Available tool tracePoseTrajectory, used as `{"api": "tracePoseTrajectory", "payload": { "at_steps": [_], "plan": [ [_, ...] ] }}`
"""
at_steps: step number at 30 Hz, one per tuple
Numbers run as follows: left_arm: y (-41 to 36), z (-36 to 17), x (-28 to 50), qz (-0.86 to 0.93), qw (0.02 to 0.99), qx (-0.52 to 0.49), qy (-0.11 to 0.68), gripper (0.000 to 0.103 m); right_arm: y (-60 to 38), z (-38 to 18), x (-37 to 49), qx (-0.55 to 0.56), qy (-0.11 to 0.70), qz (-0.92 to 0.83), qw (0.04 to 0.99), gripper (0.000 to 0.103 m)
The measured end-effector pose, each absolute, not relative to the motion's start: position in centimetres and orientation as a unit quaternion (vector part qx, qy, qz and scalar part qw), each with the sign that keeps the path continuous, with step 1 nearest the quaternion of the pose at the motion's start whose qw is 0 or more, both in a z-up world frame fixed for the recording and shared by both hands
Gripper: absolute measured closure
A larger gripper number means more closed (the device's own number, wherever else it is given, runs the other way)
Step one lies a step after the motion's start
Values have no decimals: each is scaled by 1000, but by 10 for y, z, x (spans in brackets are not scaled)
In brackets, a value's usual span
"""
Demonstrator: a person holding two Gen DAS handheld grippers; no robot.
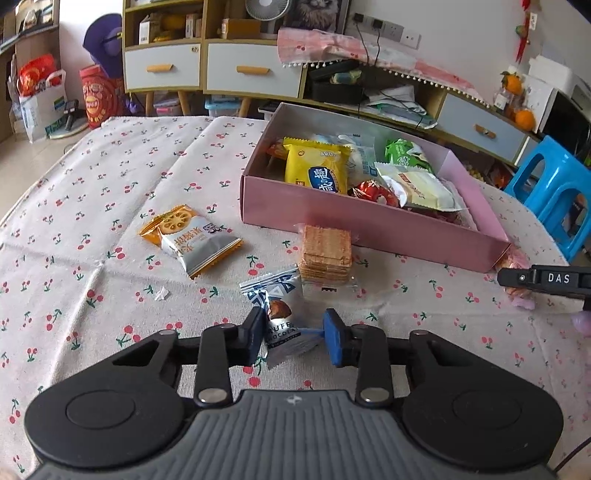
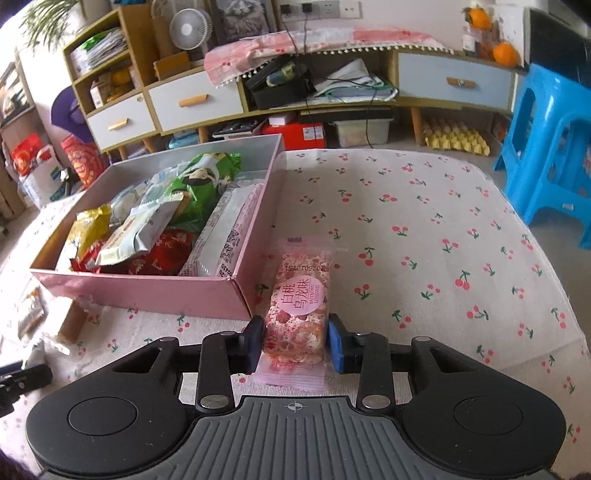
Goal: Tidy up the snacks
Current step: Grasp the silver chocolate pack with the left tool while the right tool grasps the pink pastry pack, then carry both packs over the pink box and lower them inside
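Soft, even daylight fills both views, bright without harsh shadows. The white wall [image 1: 461, 22] behind the shelves looks washed out. The pink box [image 1: 369, 225] shows a mild sheen on its side. Fisheye distortion bends the table [image 2: 443, 221] edge and furniture towards the corners. The centre is sharp; far edges go soft and slightly smeared.

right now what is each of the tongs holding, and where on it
Left tongs: the truffle chocolate packet, pinched across its lower half. Right tongs: the pink peach oolong bar, gripped by the sides of its near end.
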State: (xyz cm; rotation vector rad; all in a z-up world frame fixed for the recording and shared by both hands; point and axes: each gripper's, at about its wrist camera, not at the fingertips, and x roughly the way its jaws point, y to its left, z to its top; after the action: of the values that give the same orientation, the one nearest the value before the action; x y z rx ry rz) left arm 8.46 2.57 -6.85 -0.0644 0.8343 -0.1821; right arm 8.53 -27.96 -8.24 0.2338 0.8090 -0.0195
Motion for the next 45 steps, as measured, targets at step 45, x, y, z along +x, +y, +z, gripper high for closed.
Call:
{"api": "tracePoseTrajectory", "payload": {
  "at_steps": [45],
  "plan": [
    [-13, -35, 166, -182, 916, -81, 347, 74, -266, -39, 132, 281, 348, 21, 894, 69]
  ]
}}
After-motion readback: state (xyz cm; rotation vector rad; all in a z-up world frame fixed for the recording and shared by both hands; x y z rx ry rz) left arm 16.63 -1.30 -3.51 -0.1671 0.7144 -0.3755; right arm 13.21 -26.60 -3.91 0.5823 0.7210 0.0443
